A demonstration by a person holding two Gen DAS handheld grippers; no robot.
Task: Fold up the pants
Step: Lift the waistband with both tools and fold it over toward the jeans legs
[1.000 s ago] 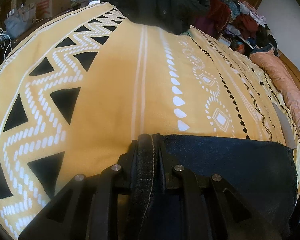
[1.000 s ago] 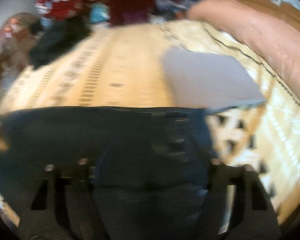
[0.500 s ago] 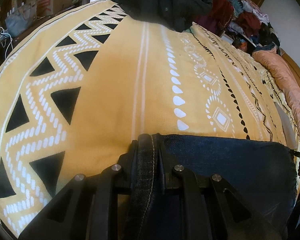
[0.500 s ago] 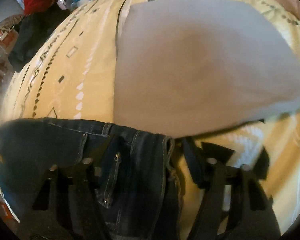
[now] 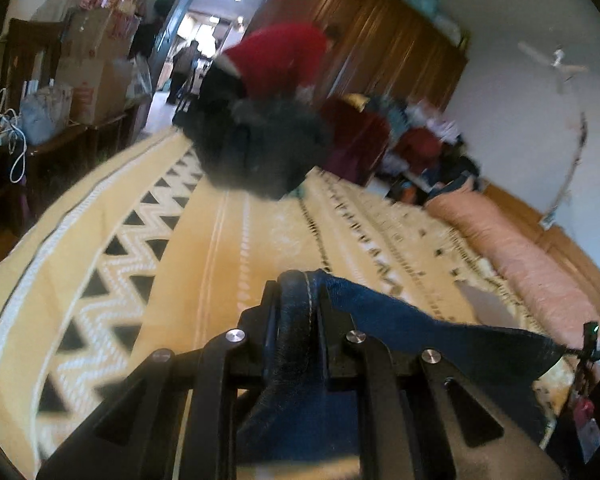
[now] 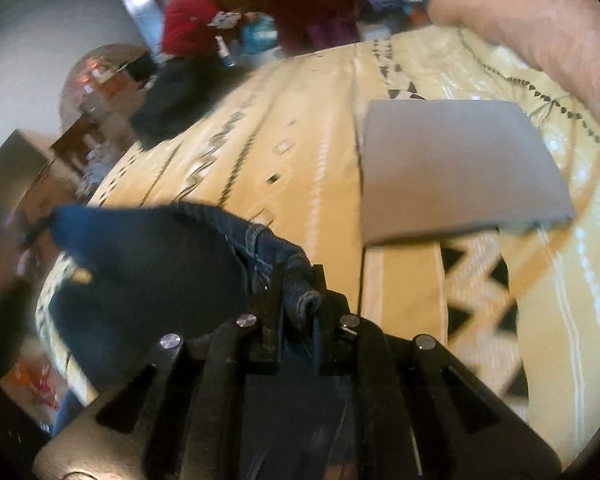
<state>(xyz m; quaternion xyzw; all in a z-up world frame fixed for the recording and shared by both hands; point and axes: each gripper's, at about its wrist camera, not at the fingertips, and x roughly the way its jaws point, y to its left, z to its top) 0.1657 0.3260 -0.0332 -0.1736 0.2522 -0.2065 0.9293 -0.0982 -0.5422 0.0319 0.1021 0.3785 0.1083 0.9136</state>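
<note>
Dark indigo denim on the pants (image 5: 412, 324), with pale tan stitching along the seam pinched in the black left gripper (image 5: 298, 292) and lighter blue wear at the waistband edge clamped in the black right gripper (image 6: 300, 292). Mustard yellow across the bedspread (image 5: 228, 248), banded with white zigzags, black triangles, thin white stripes and rows of small black and white diamonds. Plain pale grey on the flat folded cloth (image 6: 456, 164). Salmon pink on the long bolster (image 5: 528, 256). Charcoal black on the heaped clothing (image 5: 260, 148), bright red on the top behind it (image 5: 280, 56). Reddish brown wood on the wardrobe (image 5: 388, 44); off-white on the wall (image 5: 512, 92).
</note>
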